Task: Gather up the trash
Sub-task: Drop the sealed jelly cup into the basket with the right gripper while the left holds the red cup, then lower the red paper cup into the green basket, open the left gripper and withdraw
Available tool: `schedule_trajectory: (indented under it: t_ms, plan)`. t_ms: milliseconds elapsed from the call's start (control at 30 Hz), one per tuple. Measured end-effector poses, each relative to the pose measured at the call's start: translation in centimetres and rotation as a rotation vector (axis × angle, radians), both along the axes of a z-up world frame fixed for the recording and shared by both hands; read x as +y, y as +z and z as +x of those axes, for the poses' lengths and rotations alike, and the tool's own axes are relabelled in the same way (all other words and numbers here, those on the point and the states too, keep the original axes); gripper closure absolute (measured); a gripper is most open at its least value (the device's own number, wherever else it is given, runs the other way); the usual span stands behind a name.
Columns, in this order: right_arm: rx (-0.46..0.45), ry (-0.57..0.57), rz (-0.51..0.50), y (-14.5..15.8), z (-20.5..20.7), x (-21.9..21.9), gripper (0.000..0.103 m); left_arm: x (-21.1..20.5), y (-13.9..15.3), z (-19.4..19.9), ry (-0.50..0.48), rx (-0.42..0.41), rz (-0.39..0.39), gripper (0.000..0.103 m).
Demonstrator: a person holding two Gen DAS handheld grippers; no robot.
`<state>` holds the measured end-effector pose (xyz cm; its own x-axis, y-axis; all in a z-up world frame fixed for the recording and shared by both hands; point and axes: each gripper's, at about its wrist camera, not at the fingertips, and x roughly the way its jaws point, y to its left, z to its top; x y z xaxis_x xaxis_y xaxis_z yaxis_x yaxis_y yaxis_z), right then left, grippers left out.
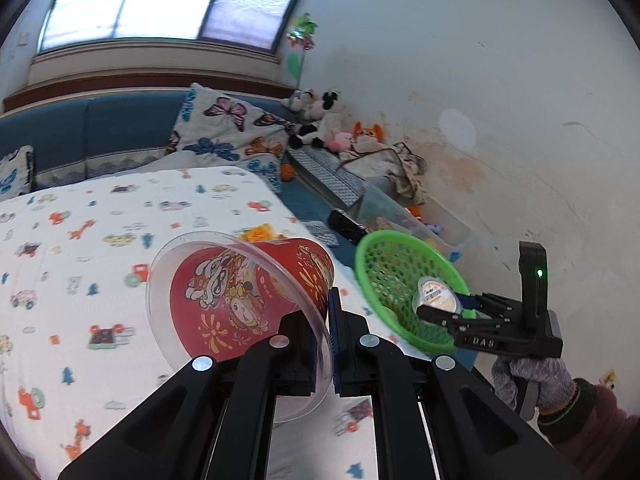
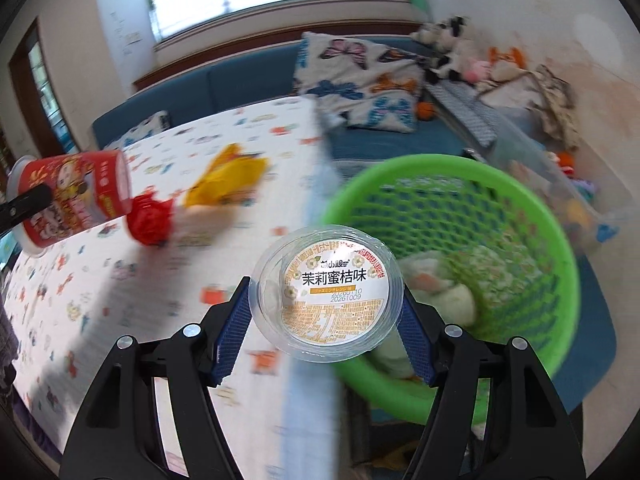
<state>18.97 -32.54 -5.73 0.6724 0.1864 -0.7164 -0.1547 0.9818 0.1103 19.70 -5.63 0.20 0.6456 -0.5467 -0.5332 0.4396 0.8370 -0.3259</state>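
My left gripper (image 1: 326, 332) is shut on the clear rim of a red printed cup (image 1: 240, 300), held tilted above the patterned bed sheet (image 1: 80, 240); the cup also shows in the right wrist view (image 2: 76, 196). My right gripper (image 2: 326, 320) is shut on a clear jelly cup (image 2: 330, 298) with an orange and white label, held at the near rim of the green mesh basket (image 2: 520, 216). In the left wrist view the right gripper (image 1: 448, 308) holds the jelly cup (image 1: 436, 300) over the basket (image 1: 384, 276). A red crumpled wrapper (image 2: 152, 220) and a yellow wrapper (image 2: 228, 180) lie on the sheet.
The basket holds pale crumpled trash (image 2: 444, 292). A butterfly pillow (image 1: 228, 132) and plush toys (image 1: 320, 120) sit at the back by the blue sofa (image 1: 100, 132). A clear storage box (image 1: 400, 212) stands beside the wall. A black object (image 1: 346, 226) lies beyond the basket.
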Motion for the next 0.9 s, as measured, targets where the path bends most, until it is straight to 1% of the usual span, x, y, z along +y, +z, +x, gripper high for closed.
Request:
schedule_trajectory:
  t_ms: [200,333,600,733,900]
  plan:
    - [0.002,-0.102,-0.009,-0.2,-0.4,-5.2,0.035,-3.1,0.2,0.3,-0.045,0.002,0.020,0.098]
    - [0.012,-0.149,0.001,-0.6,-0.5,-7.6,0.034,-5.0,0.1,0.8,-0.072,0.013,0.034,0.098]
    - [0.034,-0.199,0.030,-1.7,-0.3,-10.2,0.033,-8.6,-0.2,1.2,-0.129,0.022,0.060,0.098]
    - [0.034,-0.204,0.035,-2.0,-0.3,-10.9,0.028,-10.7,-0.2,1.4,-0.161,0.027,0.075,0.098]
    - [0.027,-0.213,0.049,-2.1,-0.6,-11.7,0.027,-13.5,-0.5,2.0,-0.200,0.033,0.095,0.098]
